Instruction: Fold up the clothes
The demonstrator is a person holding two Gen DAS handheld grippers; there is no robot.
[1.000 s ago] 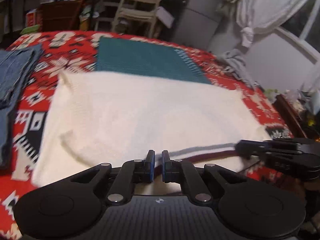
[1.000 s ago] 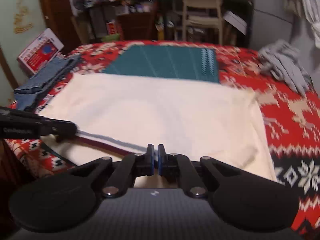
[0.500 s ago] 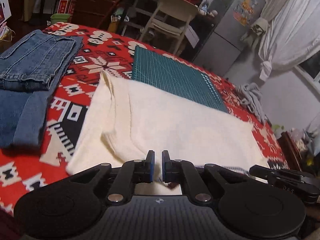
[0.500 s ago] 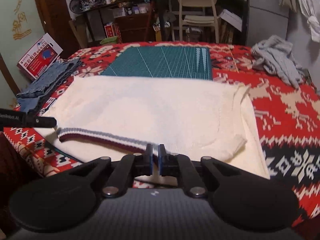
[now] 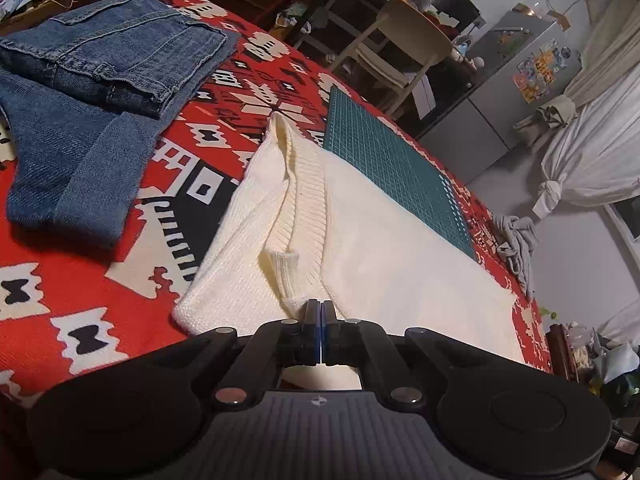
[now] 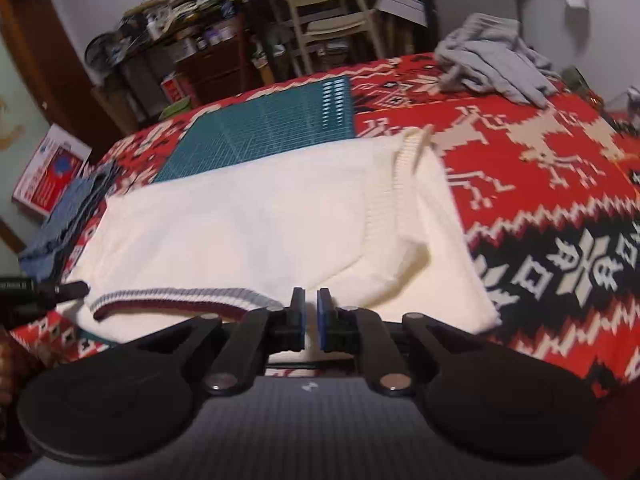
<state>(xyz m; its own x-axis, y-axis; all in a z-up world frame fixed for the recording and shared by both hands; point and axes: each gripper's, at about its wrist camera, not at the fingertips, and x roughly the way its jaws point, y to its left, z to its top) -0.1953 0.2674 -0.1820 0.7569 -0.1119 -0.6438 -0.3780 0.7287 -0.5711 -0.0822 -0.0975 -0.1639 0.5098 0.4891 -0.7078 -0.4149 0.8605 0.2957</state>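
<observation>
A cream knit sweater (image 5: 380, 248) lies flat on the red patterned blanket (image 5: 80, 300), with a ribbed sleeve cuff (image 5: 280, 272) folded onto it. My left gripper (image 5: 321, 308) is shut at the sweater's near left corner, pads touching, with no cloth seen between them. In the right wrist view the sweater (image 6: 260, 220) has its striped hem (image 6: 180, 294) along the near edge. The hem runs into my right gripper (image 6: 311, 300), whose pads stand a narrow gap apart on the knit. The left gripper (image 6: 72, 289) pokes in at the hem's far end.
Folded blue jeans (image 5: 100, 60) lie left of the sweater. A green cutting mat (image 6: 272, 128) lies beyond it, partly under it. A crumpled grey garment (image 6: 492, 60) sits at the far right corner. A chair (image 6: 324, 12) and cluttered shelves stand behind the table.
Both views have rolled and shifted sideways. The left gripper's small gap has shut and the jeans have come into its view. The striped hem now lies along the near edge; the right gap is slightly wider.
</observation>
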